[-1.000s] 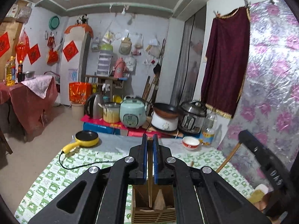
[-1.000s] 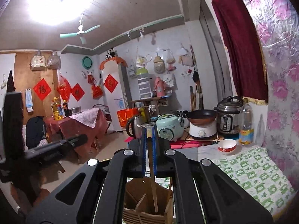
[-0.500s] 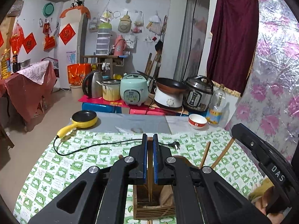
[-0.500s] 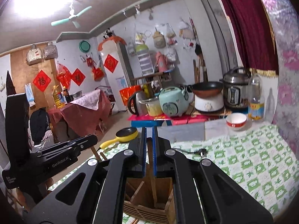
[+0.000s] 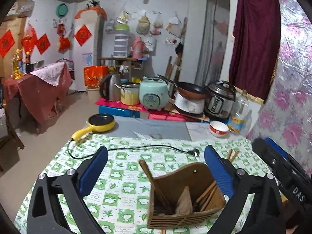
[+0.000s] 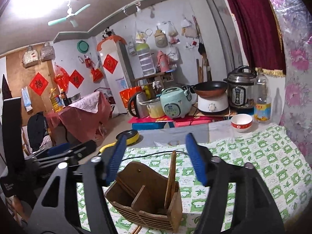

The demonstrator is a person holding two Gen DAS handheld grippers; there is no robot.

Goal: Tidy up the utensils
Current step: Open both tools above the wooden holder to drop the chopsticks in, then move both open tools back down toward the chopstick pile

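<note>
Kitchen backdrop; hand-held gripper [image 5: 288, 181] reads "DAS".

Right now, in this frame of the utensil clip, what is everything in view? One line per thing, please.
slatted wooden utensil holder: one, brown, on the tablecloth between the claws
wooden chopsticks: several, brown, standing in the holder's compartments; exact count unclear
green-and-white checked tablecloth: one, covering the near table
yellow electric frying pan: one, black inside, far left of the table, its black cord trailing across the cloth
red-and-white ceramic bowl: one, far right of the table
clear plastic bottle with yellow label: one, beside the bowl
mint-green rice cooker: one, among the appliances behind the table
left claw: black with blue pads, just opened, empty
right claw: same build, just opened, empty
</note>
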